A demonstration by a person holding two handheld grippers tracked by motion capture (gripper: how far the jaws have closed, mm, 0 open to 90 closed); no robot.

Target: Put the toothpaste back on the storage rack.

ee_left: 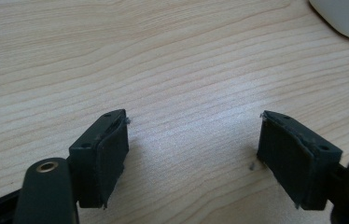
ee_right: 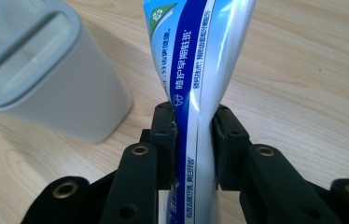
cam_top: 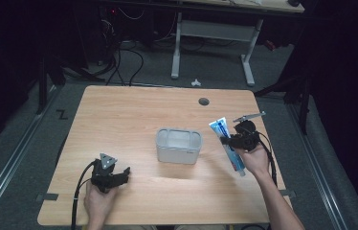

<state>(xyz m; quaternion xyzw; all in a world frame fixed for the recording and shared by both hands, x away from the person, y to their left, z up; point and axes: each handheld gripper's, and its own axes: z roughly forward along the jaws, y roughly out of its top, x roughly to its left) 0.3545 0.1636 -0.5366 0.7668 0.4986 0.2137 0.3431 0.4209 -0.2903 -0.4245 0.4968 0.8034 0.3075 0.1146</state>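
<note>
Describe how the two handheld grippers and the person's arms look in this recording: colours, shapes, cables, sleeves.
Both grippers are black. The left gripper carries a grey three-cornered plate on top and trails a black cable off the table's near edge. Its jaws end in flat, rectangular black pads with small screw holes and brass-coloured rivets behind. The right gripper has a looping black cable. Both forearms are bare, no sleeves visible.

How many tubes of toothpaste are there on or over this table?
1. The toothpaste tube is clamped in the right gripper, lifted off the table, to the right of the grey container. None seems hidden.
</note>
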